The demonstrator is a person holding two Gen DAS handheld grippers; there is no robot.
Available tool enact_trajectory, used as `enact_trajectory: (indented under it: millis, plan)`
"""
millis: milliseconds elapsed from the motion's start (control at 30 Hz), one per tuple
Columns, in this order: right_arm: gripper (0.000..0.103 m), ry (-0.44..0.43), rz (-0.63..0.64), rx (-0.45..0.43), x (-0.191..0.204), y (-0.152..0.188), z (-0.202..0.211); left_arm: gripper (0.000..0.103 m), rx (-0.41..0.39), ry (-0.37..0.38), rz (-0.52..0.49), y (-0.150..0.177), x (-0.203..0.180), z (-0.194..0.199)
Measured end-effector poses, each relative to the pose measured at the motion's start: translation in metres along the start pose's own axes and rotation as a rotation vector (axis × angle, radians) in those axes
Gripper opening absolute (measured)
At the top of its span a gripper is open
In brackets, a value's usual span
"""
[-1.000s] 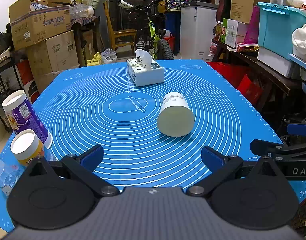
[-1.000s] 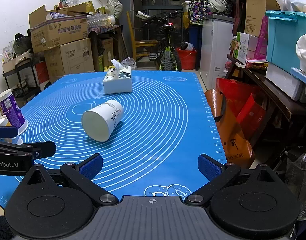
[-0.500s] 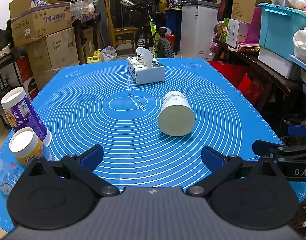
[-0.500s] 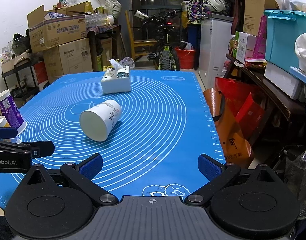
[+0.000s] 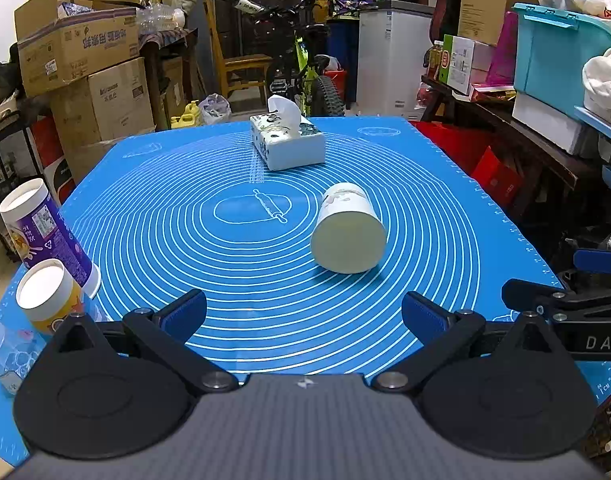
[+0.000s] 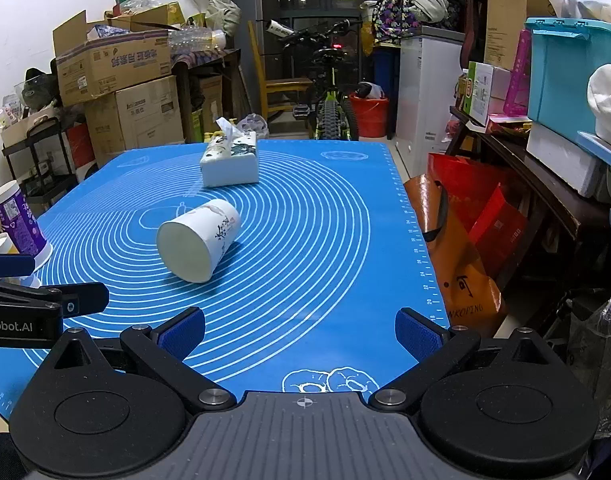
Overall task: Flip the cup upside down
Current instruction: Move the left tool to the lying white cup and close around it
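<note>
Your left claw (image 5: 303,316) and right claw (image 6: 299,330) gape wide, empty; cup (image 5: 347,236) lies sideways on the bench (image 5: 225,264).

Left hand-held gripper (image 5: 304,316) spread wide, right hand-held gripper (image 6: 300,334) likewise

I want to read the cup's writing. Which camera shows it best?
The right wrist view: the cup lies on its side there, its printed side showing. The left wrist view shows mostly its round white end.
</note>
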State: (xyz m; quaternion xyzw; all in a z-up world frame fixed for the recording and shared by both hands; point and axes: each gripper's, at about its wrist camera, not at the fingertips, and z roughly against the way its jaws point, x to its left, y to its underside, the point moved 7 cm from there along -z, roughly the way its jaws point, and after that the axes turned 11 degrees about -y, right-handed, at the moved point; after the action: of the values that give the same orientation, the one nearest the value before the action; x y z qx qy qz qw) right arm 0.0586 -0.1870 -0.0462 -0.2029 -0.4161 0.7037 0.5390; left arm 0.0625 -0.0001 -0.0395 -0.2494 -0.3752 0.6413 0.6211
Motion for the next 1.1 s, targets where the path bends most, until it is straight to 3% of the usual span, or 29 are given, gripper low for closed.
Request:
enact_trajectory:
  millis: [433, 767, 933, 1033, 1100]
  plan:
    - [0.101, 0.001, -0.017, 0.002, -0.013, 0.0, -0.007, 0.102, -0.003, 0.002, -0.002, -0.011, -0.009, -0.011]
    - [0.101, 0.025, -0.06, -0.006, -0.035, -0.016, -0.029, 0.102, -0.016, 0.004, -0.008, -0.047, -0.04, -0.058]
    - [0.101, 0.036, -0.073, 0.001, -0.046, -0.019, -0.043, 0.102, 0.08, 0.032, 0.047, -0.049, -0.051, -0.098]
    - [0.101, 0.038, -0.081, 0.011, -0.051, -0.017, -0.05, 0.101, 0.106, -0.005, 0.009, -0.047, -0.058, -0.119]
    - [0.101, 0.04, -0.086, 0.017, -0.054, -0.015, -0.054, 0.092, 0.129, -0.022, -0.008, -0.043, -0.06, -0.129]
